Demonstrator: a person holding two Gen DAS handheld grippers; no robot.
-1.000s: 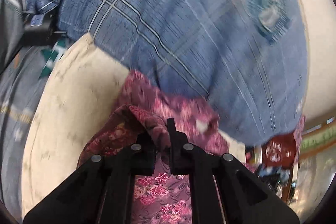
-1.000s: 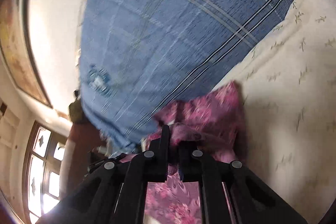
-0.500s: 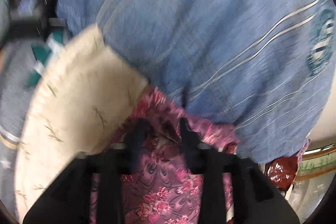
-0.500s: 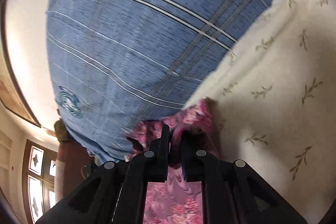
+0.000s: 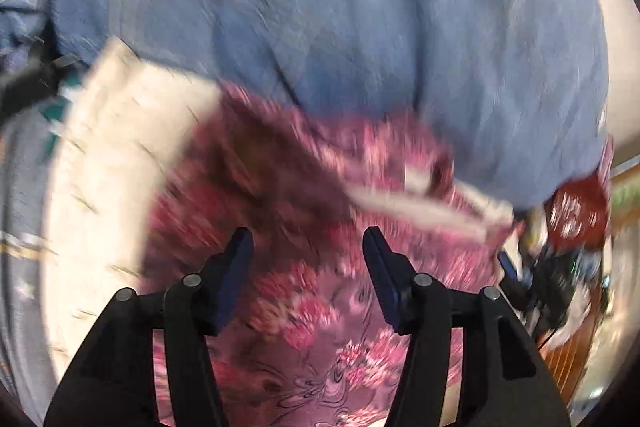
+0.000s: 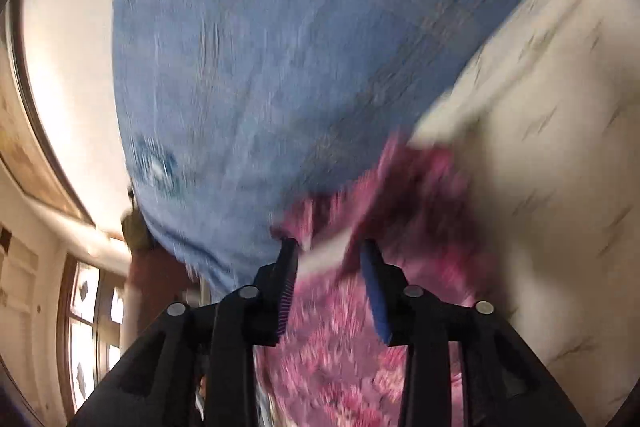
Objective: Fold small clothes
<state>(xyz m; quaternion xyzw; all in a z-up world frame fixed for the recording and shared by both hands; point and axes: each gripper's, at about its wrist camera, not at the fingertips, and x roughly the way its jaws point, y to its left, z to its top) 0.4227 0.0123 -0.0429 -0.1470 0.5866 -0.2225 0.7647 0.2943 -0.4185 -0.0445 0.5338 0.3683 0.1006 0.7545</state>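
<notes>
Motion blur smears everything. The pink floral garment lies on the cream sheet beside the blue plaid blanket. Left hand-held gripper and right hand-held gripper both gape, empty, over the garment.

A bed covered by a blue checked sheet carries the things. On it lie a cream pillow with small leaf prints and, partly on the pillow, a pink floral garment.
</notes>
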